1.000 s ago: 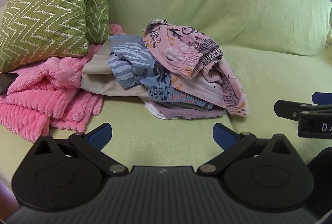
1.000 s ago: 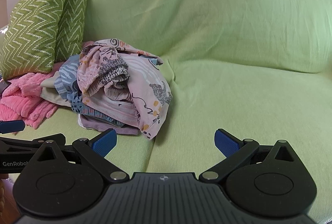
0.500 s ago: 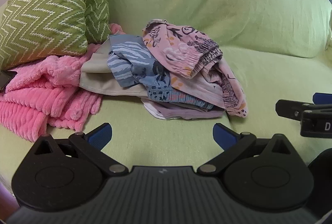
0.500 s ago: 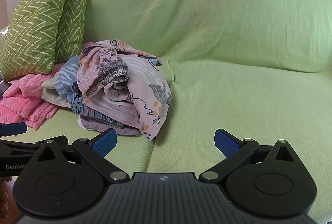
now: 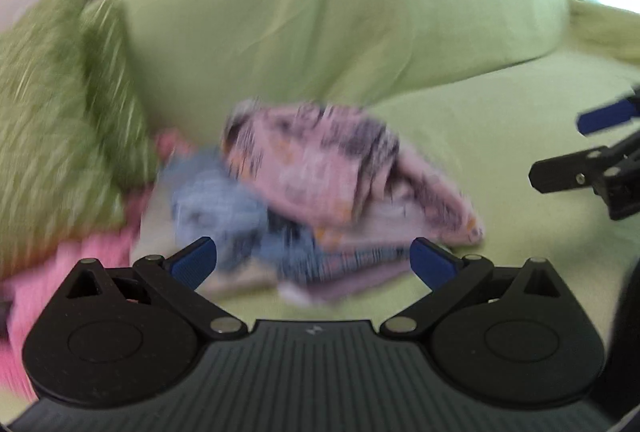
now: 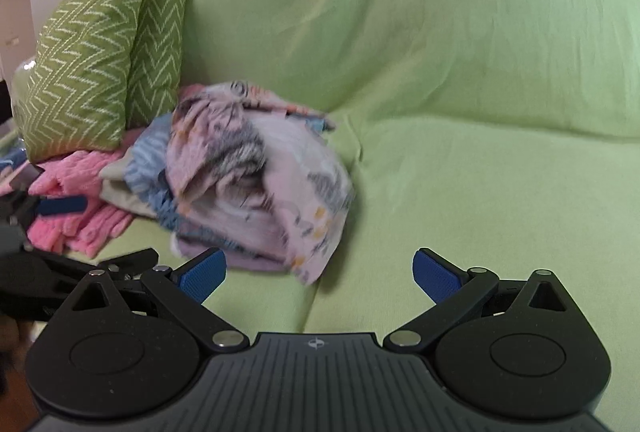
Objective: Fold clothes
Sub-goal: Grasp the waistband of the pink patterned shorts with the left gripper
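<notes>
Green sofa (image 6: 480,72) ahead: both grippers, left (image 5: 313,264) and right (image 6: 319,274), hover level, fingers spread wide, facing clothes pile (image 6: 256,176).

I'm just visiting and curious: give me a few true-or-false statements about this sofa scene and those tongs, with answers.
1. Both tongs, left and right, are open and empty. True.
2. The clothes pile lies on the green sofa. True.
3. The zigzag cushions are blue. False: they are green.
4. The pink patterned garment sits under the pile. False: it is on top.
5. A fluffy pink blanket lies beside the pile. True.
</notes>
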Action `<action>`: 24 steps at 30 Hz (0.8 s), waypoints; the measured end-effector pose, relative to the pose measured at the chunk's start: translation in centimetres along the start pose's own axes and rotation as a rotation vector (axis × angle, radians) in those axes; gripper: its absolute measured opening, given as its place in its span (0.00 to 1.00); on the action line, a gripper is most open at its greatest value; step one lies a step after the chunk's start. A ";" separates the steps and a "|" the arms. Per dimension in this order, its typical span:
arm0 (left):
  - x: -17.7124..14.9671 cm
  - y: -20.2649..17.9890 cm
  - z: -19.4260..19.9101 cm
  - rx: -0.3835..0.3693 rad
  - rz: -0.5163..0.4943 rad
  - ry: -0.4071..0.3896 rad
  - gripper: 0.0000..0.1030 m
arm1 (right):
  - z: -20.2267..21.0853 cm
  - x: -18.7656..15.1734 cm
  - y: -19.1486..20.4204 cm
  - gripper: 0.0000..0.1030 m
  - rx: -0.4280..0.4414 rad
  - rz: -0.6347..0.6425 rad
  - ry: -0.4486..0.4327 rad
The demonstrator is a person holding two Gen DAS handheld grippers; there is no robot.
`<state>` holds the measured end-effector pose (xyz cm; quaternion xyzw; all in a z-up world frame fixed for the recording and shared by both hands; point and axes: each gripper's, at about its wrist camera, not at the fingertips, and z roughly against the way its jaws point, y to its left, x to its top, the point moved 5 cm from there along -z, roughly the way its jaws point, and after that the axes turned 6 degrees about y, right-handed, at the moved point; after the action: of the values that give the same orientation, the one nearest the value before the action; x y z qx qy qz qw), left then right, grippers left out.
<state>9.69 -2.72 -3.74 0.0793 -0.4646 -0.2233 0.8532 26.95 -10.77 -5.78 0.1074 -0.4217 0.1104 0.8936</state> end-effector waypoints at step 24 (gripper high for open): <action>3.4 0.1 -5.4 -0.045 -0.564 -0.132 0.15 | -4.1 1.4 0.5 0.79 0.041 0.152 0.058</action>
<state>15.77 -4.53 -4.10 0.1718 -0.4736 -0.4666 0.7270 30.67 -9.00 -7.15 0.0902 -0.4003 0.1897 0.8920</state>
